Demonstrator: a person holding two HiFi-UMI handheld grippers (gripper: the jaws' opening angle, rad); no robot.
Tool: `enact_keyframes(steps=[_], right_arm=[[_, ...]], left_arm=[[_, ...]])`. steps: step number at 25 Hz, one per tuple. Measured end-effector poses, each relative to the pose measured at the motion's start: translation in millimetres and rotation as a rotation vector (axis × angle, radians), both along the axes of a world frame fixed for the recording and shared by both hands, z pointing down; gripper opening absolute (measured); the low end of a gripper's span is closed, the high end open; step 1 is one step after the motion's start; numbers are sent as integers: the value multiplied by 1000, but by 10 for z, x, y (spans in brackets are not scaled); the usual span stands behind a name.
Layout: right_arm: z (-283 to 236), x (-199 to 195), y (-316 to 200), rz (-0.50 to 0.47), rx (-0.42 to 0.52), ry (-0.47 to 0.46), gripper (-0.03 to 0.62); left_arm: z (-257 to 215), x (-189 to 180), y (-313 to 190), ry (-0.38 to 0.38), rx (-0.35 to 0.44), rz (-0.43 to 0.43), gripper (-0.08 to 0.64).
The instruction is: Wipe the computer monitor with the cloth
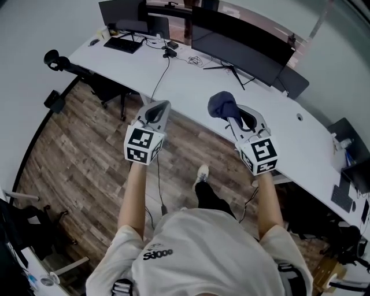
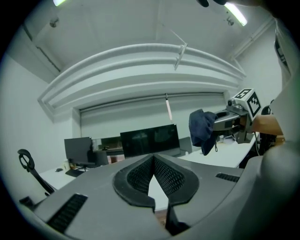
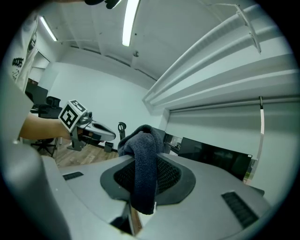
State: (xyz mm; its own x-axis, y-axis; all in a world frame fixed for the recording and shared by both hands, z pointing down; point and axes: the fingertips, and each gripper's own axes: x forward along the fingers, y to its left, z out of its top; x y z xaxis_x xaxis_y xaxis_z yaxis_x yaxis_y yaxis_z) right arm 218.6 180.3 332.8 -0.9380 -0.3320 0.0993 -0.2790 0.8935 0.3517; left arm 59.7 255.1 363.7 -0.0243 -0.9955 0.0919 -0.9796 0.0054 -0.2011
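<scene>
Surface [image 1: 191, 98]: a long, curved white desk that runs across in front of both grippers, from far left to near right; its near edge passes just under their tips.
Floor [image 1: 75, 173]: wood-look planks below and behind the left gripper, on the person's side of the surface.
Monitor [image 1: 243, 49]: a wide dark screen standing on the surface, ahead of the right gripper and well apart from it. It is upright on a thin-legged stand, and the screen is dark.
Second screen [image 1: 118, 11]: smaller and also dark, far ahead and to the left of the left gripper, at the far end of the surface.
Left gripper [image 2: 153, 157]: held up in the air at about the same height as the right one. Its jaws meet at the tips, with nothing between the pads.
Right gripper [image 3: 148, 151]: raised just beside the left gripper, with its jaws clamped on the cloth.
Cloth [image 3: 143, 173]: dark blue, pinched between the right gripper's pads. It bunches up over the tips and one fold hangs down toward the gripper's body. It is off the surface and not touching the monitor.
Keyboard [image 1: 122, 44]: black, flat on the surface in front of the second screen, far ahead and left of the left gripper.
</scene>
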Motion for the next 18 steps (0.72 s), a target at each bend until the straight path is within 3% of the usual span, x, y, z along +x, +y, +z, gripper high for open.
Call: enact_keyframes(steps=[5, 13, 18], right_arm=[[24, -321, -716, 8, -36, -55, 61], [-128, -1179, -2146, -32, -71, -59, 61], [-269, -1564, -2913, -50, -64, -34, 60]], left_arm=[[146, -342, -651, 5, -23, -8, 12], [-12, -1121, -1979, -11, -48, -45, 9], [-111, -1496, -2769, 70, -16, -57, 11]])
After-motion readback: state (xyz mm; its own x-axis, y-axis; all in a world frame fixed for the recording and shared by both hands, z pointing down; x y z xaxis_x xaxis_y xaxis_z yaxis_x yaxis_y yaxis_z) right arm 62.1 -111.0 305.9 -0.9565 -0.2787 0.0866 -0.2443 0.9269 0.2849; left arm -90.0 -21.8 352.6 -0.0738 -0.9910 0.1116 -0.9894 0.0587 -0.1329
